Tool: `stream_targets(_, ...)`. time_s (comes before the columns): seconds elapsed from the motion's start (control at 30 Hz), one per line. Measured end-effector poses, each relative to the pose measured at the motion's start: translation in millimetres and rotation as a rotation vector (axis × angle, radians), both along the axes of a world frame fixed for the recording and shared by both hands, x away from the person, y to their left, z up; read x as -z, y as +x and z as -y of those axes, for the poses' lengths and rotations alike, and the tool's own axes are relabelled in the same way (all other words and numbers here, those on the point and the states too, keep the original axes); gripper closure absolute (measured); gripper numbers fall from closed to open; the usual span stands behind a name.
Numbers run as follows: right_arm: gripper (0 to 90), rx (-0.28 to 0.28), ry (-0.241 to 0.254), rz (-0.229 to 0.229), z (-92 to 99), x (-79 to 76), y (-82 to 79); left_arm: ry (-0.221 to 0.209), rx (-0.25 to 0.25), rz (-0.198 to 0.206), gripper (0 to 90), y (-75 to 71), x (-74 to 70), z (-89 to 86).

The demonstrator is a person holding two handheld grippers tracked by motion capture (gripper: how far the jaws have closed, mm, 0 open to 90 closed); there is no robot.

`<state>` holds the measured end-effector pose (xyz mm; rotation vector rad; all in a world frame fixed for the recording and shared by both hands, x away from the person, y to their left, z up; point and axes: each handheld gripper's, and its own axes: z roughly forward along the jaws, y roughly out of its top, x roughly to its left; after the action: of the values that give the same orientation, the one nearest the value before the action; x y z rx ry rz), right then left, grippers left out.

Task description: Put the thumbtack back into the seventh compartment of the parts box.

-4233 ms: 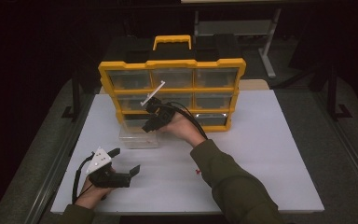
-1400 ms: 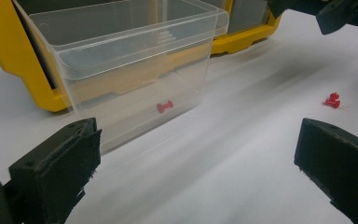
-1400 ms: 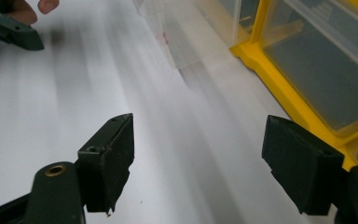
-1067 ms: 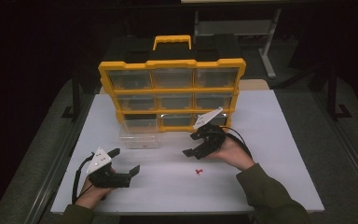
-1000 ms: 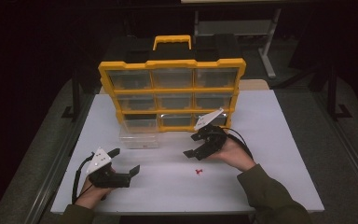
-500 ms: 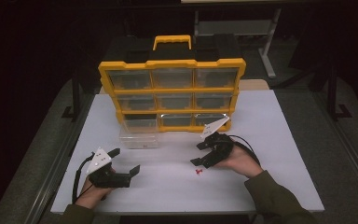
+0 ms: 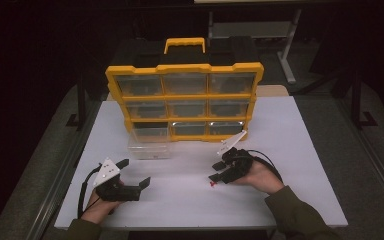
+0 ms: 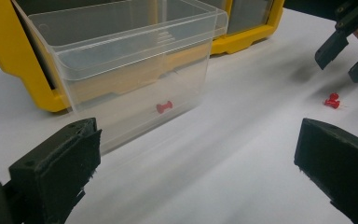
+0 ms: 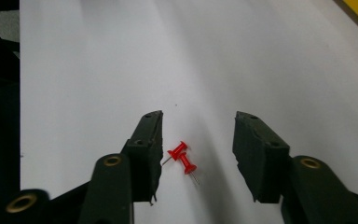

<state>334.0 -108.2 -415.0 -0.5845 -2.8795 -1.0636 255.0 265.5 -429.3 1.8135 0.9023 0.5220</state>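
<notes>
Two red push pins (image 9: 182,157) lie together on the white table (image 7: 290,150), also seen as a red speck (image 7: 212,184) in the high view. My right gripper (image 9: 196,135) is lowered over them, one jaw on each side. Its jaws have just been closing, and the pads stand clear of the pins, so it is open. In the high view the right gripper (image 7: 215,172) is right of centre. My left gripper (image 7: 136,172) rests open at the front left, nothing between its jaws. It faces a clear plastic drawer (image 8: 121,70) with one red pin (image 8: 164,107) inside.
A yellow organizer (image 7: 185,95) with clear drawers stands upright at the back of the table, and the pulled-out drawer (image 7: 149,147) sits in front of its lower left slot. The left gripper view catches the right gripper (image 8: 349,46) above the pins (image 8: 332,100).
The right gripper has come down and toward the front of the table, over the red pins, and its jaws have narrowed. The left gripper has stayed put.
</notes>
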Motion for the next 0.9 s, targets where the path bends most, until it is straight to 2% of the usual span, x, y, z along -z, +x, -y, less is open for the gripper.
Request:
stream_targets(0.43,68.1,-0.034,-0.04,-0.018,-4.3,7.5,0.3,0.007,0.004,0.001,0.0,-0.1,-0.2,0.0)
stream_targets(0.67,72.2,-0.053,-0.063,-0.02,-8.5,12.2,-1.0,0.008,0.004,0.001,0.0,-0.2,-0.3,0.1)
stream_targets(0.9,75.0,-0.062,-0.067,-0.023,-9.2,15.1,0.0,0.008,0.004,0.0,0.0,-0.3,-0.3,0.2)
